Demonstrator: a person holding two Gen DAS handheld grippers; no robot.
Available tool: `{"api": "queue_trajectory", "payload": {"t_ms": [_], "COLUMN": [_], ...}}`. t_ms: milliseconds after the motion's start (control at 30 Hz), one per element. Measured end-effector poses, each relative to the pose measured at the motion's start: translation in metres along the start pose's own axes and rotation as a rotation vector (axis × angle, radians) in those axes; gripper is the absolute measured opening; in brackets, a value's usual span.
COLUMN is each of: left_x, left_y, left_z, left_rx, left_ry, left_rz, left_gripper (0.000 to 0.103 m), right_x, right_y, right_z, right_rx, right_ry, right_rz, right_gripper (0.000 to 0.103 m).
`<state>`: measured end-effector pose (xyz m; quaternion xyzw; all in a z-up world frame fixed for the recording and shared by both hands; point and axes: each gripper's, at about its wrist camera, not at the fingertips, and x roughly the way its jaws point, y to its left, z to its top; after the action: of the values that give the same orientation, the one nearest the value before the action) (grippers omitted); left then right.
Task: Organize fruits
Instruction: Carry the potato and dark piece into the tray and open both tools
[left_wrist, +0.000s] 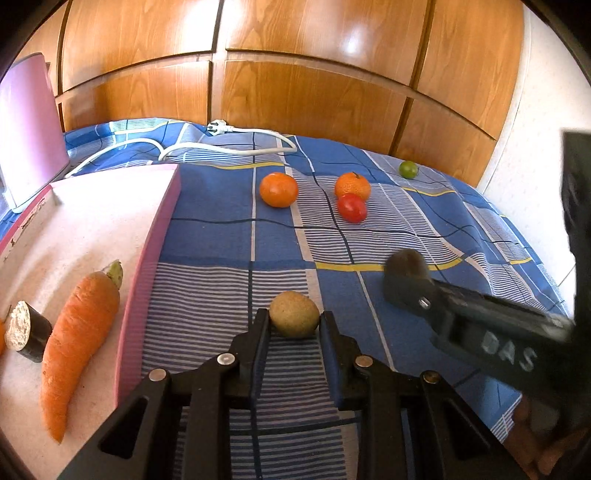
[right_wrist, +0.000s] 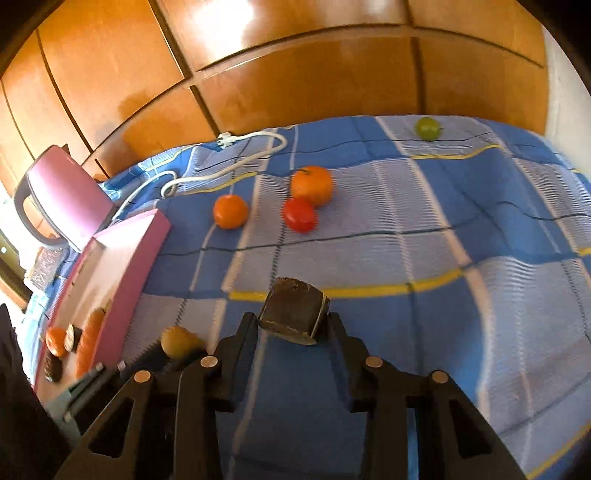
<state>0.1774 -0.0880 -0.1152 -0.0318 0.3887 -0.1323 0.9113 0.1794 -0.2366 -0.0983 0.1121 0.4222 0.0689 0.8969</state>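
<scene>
Left gripper (left_wrist: 294, 319): closed on a tan, rough-skinned round fruit (left_wrist: 294, 314), gripped at its 2 sides, just above the bedspread (left_wrist: 221, 236).
Right gripper (right_wrist: 291, 325): clamped on a dark brown cut chunk (right_wrist: 293, 315), pale cut face turned right.
Key relation: pink tray (left_wrist: 147, 266) lies left of both; left gripper nearer, just beside its wall.
Tray contents: carrot (left_wrist: 77, 343), long axis along the wall; dark cut piece (left_wrist: 27, 332).
Still loose: 2 oranges (left_wrist: 279, 189), (left_wrist: 352, 185); 1 red tomato (left_wrist: 351, 208); 1 green fruit (left_wrist: 408, 169), farthest.
</scene>
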Motion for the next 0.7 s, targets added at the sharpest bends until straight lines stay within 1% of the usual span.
{"api": "queue_trajectory", "payload": {"t_ms": [133,367,500,567,700], "left_x": [-0.001,0.0,0.0,0.0,0.0], "left_y": [0.0,-0.001,-0.001,-0.001,-0.001], "left_z": [-0.001,-0.001,-0.001,-0.001,-0.001], "left_rx": [0.0,0.001,0.0,0.001,0.0], "left_ry": [0.0,-0.001,-0.001,-0.001,-0.001], "left_rz": [-0.001,0.002,0.001,0.001,0.001], "left_gripper": [0.027,0.027,0.027,0.027,0.027], "right_x": [-0.007,-0.003,-0.001,0.0,0.004], "right_y": [-0.007,-0.013,-0.011,-0.01,-0.007], "right_z": [-0.008,-0.008,-0.005,-0.003,0.002], "right_rx": [0.007,0.053,0.051,0.049,0.047], "right_ry": [-0.028,-0.049,-0.047,-0.045,-0.035], "right_rz": [-0.025,-0.012,-0.016,-0.022,-0.04], "right_gripper": [0.038,0.039,0.042,0.048,0.05]}}
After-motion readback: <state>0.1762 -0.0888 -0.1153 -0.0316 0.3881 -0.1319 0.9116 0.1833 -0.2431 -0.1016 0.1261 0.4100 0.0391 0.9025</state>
